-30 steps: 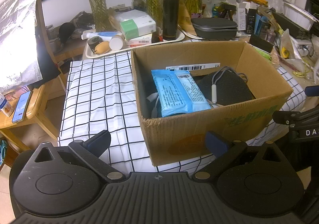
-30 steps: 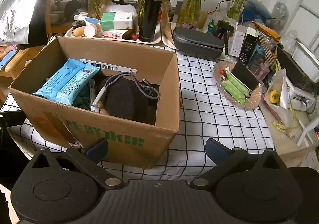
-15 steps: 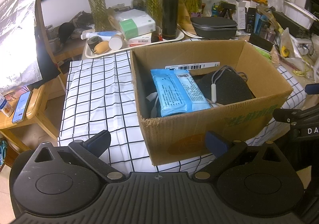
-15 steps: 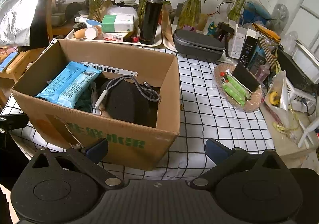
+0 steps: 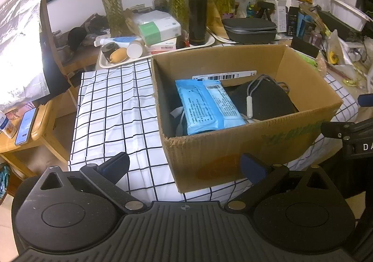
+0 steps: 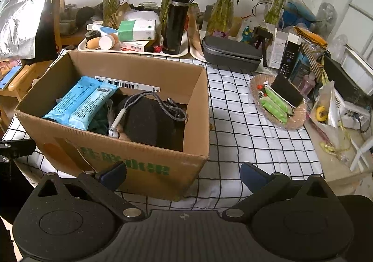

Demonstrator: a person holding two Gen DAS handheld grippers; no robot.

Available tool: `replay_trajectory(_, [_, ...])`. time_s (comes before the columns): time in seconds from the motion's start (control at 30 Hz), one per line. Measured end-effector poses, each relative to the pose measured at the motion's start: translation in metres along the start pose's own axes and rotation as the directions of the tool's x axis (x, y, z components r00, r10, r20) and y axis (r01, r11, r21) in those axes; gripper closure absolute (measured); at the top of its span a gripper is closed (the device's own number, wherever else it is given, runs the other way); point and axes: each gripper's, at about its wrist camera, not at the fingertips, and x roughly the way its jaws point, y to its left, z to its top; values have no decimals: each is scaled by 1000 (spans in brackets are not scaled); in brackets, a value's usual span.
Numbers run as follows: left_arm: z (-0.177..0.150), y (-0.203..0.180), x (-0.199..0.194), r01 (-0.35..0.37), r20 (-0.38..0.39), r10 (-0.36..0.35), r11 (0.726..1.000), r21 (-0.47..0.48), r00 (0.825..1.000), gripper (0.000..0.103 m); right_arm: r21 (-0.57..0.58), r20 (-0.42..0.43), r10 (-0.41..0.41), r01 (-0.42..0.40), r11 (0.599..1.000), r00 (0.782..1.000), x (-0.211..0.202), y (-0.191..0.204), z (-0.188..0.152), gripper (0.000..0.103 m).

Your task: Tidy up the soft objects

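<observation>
A brown cardboard box (image 5: pixel 291 136) (image 6: pixel 149 168) stands on the checked tablecloth. Inside lie a blue wet-wipe pack (image 5: pixel 207 105) (image 6: pixel 81 103), a dark soft pouch with a grey cord (image 5: pixel 265 101) (image 6: pixel 149 117), and other soft items half hidden beneath. My left gripper (image 5: pixel 185 166) hangs open at the box's near left corner, nothing between its fingers. My right gripper (image 6: pixel 183 174) is open too, just before the box's near right corner, and is empty. Part of the right gripper (image 5: pixel 349 133) shows at the right edge of the left wrist view.
Behind the box a tray (image 6: pixel 177 54) holds a black flask (image 6: pixel 176 21), a tissue box (image 6: pixel 137 29) and small jars. A grey case (image 6: pixel 230 52), a wicker dish with green packets (image 6: pixel 277 103), vases of bamboo and clutter fill the back and right. A low wooden table with a phone (image 5: pixel 25 125) stands left.
Both views have drifted slightly back from the box; the box and its contents have not moved. Both grippers stay open.
</observation>
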Motion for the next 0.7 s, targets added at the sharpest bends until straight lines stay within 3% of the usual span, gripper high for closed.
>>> replay_trajectory(0.7, [1, 1, 1, -3, -4, 3, 1000, 2, 1000, 0, 0, 0, 0, 0, 1000, 1000, 0, 1, -1, 0])
